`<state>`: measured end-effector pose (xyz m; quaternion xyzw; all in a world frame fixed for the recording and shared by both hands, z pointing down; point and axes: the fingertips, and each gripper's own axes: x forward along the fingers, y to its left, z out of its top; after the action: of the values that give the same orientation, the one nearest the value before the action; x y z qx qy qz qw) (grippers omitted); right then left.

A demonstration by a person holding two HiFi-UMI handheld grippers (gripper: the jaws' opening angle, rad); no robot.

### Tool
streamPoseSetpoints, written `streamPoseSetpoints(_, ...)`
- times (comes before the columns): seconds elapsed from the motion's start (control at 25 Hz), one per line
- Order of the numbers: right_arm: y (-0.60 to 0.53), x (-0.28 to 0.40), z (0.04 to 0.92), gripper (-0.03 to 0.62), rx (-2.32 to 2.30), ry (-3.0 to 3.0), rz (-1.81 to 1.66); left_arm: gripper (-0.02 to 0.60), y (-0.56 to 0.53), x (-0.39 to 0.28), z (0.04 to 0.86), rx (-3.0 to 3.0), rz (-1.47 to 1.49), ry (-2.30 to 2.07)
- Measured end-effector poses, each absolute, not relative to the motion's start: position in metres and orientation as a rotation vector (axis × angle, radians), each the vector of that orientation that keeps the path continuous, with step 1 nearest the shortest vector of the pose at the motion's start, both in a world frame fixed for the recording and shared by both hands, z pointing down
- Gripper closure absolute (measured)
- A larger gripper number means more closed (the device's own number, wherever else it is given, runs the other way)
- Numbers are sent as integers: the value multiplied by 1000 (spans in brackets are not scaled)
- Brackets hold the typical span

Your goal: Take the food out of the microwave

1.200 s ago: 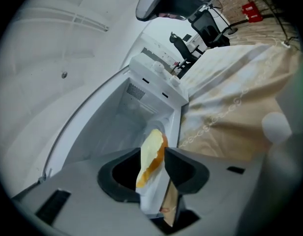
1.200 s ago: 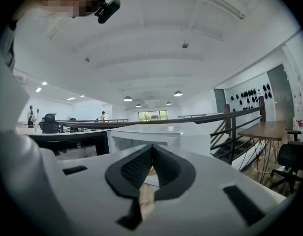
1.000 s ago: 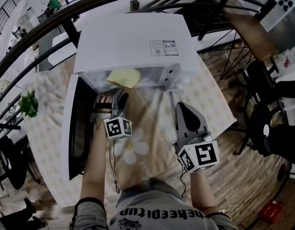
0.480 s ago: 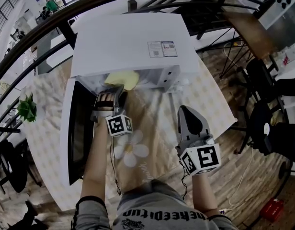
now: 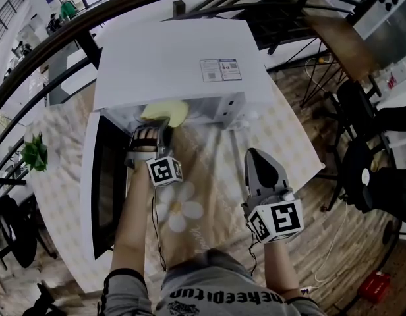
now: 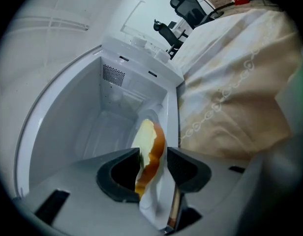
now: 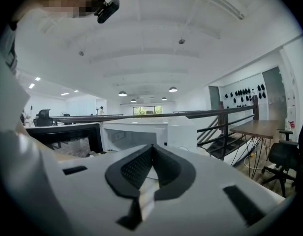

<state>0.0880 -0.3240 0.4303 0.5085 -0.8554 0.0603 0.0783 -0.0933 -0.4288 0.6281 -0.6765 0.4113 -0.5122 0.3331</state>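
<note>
Left gripper view: food (image 6: pixel 150 146) lies inside the open microwave (image 6: pixel 68 127).

Smooth, faintly glossy white casing on the microwave (image 5: pixel 170 58), soft creased cream cloth (image 5: pixel 209 170) with a fine check in front of it, brown wood-plank floor (image 5: pixel 351 255) to its right.

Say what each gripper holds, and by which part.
Nothing held. The left gripper has just opened its jaws around the food, not pressing; the right gripper is shut, empty.
</note>
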Motion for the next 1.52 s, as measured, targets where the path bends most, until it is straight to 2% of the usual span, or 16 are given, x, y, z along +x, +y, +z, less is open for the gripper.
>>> streamPoseSetpoints(0.56, -319, 85, 427, 589, 1509, -2575, 176, 490, -420, -92, 603, -1771, -1329, 1131)
streamPoseSetpoints(1.52, -296, 80, 401, 589, 1494, -2641, 130, 502, -359, -88, 542, -1941, -1119, 1414)
